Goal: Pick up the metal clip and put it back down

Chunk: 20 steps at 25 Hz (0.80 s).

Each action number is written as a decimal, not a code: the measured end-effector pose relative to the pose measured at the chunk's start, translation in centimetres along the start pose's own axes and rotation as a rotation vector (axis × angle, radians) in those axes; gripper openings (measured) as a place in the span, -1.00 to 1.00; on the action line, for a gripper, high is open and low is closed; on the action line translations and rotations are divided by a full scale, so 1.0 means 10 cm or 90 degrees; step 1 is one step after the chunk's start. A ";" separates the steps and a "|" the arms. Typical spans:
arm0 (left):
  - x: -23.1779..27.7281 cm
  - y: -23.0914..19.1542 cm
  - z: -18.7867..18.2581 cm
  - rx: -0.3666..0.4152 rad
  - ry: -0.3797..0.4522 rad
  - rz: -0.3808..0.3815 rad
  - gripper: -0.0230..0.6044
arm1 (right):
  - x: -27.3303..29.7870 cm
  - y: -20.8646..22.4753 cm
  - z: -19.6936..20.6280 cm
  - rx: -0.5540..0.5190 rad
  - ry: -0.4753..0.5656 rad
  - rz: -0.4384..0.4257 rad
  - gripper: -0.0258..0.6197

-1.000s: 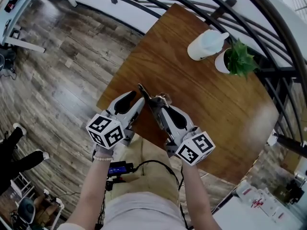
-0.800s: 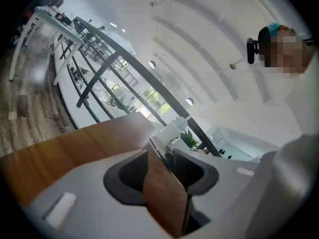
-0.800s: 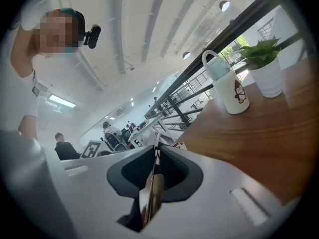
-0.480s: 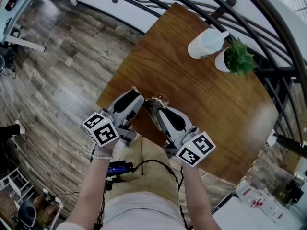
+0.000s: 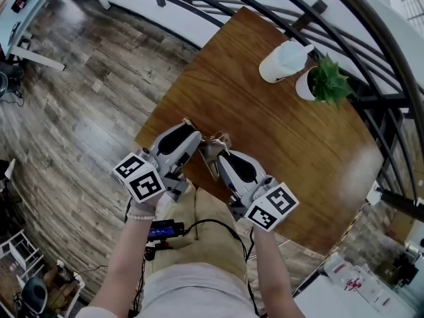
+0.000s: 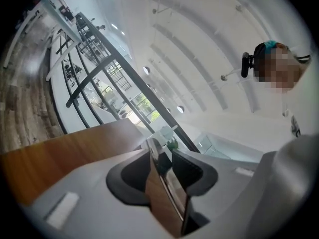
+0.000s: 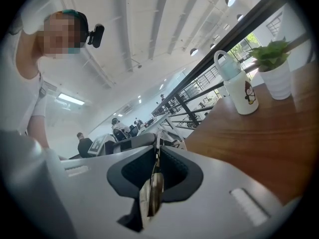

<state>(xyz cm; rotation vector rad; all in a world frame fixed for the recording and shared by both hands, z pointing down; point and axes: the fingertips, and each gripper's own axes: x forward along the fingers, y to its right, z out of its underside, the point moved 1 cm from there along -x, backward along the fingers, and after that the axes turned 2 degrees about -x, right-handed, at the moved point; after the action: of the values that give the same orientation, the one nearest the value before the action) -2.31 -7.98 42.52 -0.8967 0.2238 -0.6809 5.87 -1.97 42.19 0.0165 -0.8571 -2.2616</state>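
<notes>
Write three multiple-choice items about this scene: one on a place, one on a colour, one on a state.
1. Where does the potted plant stand? A on a shelf; B on the table beside the white bottle; C on a chair.
2. What colour is its pot? A white; B red; C black.
3. What is the right gripper doing? A hanging open, empty; B gripping the bottle; C clamping a metal clip.
Key: B, both stand at the table's far corner; A, the pot shows white; C, its jaws pinch the clip.
</notes>
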 end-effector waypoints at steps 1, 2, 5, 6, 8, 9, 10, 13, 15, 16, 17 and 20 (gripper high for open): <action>0.00 0.04 -0.02 0.008 0.001 0.002 -0.49 | -0.01 -0.02 0.00 -0.004 -0.002 -0.001 -0.74; -0.01 0.08 -0.03 0.016 0.002 0.004 -0.50 | -0.03 -0.04 0.00 -0.008 -0.006 -0.001 -0.74; -0.03 0.20 -0.10 0.036 0.004 0.009 -0.52 | -0.05 -0.11 -0.04 -0.033 -0.018 0.000 -0.73; -0.04 0.24 -0.13 0.043 0.007 0.010 -0.53 | -0.05 -0.14 -0.06 -0.043 -0.020 -0.002 -0.73; -0.06 0.32 -0.20 0.056 0.014 0.013 -0.54 | -0.06 -0.20 -0.11 -0.056 -0.021 -0.007 -0.73; -0.07 0.36 -0.22 0.061 0.018 0.014 -0.54 | -0.07 -0.23 -0.13 -0.060 -0.019 -0.009 -0.74; -0.08 0.40 -0.25 0.067 0.022 0.015 -0.54 | -0.09 -0.26 -0.16 -0.063 -0.016 -0.012 -0.74; -0.12 0.54 -0.34 0.080 0.037 0.023 -0.56 | -0.12 -0.35 -0.25 -0.081 -0.007 -0.018 -0.74; -0.15 0.64 -0.39 0.087 0.047 0.032 -0.57 | -0.15 -0.43 -0.30 -0.102 -0.007 -0.023 -0.74; -0.16 0.70 -0.42 0.091 0.051 0.037 -0.57 | -0.16 -0.47 -0.33 -0.115 -0.007 -0.026 -0.74; -0.18 0.75 -0.45 0.092 0.055 0.042 -0.57 | -0.18 -0.51 -0.35 -0.127 -0.008 -0.029 -0.74; -0.22 0.91 -0.54 0.094 0.067 0.059 -0.57 | -0.22 -0.63 -0.44 -0.151 0.000 -0.034 -0.74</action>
<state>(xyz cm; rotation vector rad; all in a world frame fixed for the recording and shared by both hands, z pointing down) -2.36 -6.13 31.85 -0.7053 0.3037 -0.6499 4.72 0.24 34.60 -0.0700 -0.5901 -2.3996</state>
